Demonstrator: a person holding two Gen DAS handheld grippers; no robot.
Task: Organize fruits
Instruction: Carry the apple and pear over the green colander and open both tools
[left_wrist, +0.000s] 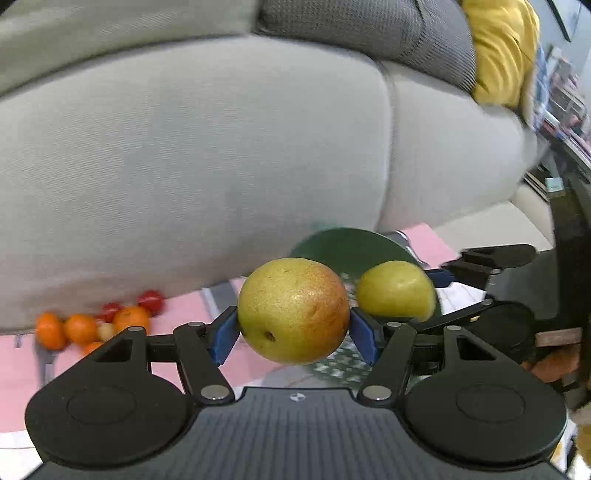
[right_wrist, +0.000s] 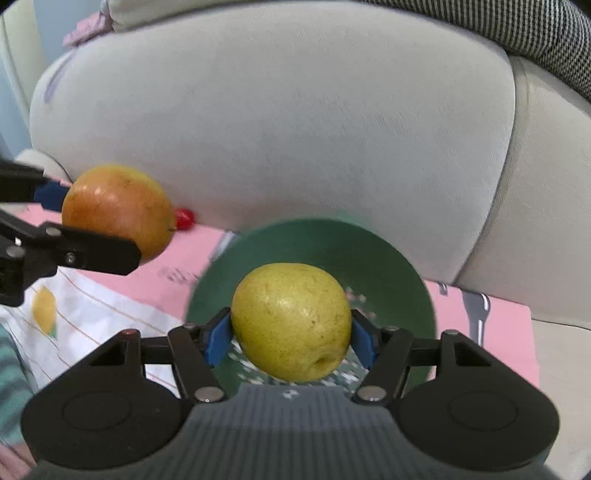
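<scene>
1. The pear (left_wrist: 293, 310) was yellow-green with a red blush.
2. The second pear (right_wrist: 291, 322) was plain yellow-green, speckled.
3. The bowl (right_wrist: 332, 243) was dark green.
4. The mat (right_wrist: 192, 254) was pink.
5. The sofa (left_wrist: 207, 147) was grey.
6. The oranges (left_wrist: 79, 328) were orange.

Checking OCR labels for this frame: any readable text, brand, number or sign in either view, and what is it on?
No readable words or numbers in either view.
left gripper: small round emblem on its ribbed body, a symbol, no letters.
right gripper: a similar small mark on its body, blurred.
pink mat: a dark smudge that could be print, too blurred to read.
shelves at far right of the left wrist view: coloured items, too small and blurred to read.
</scene>
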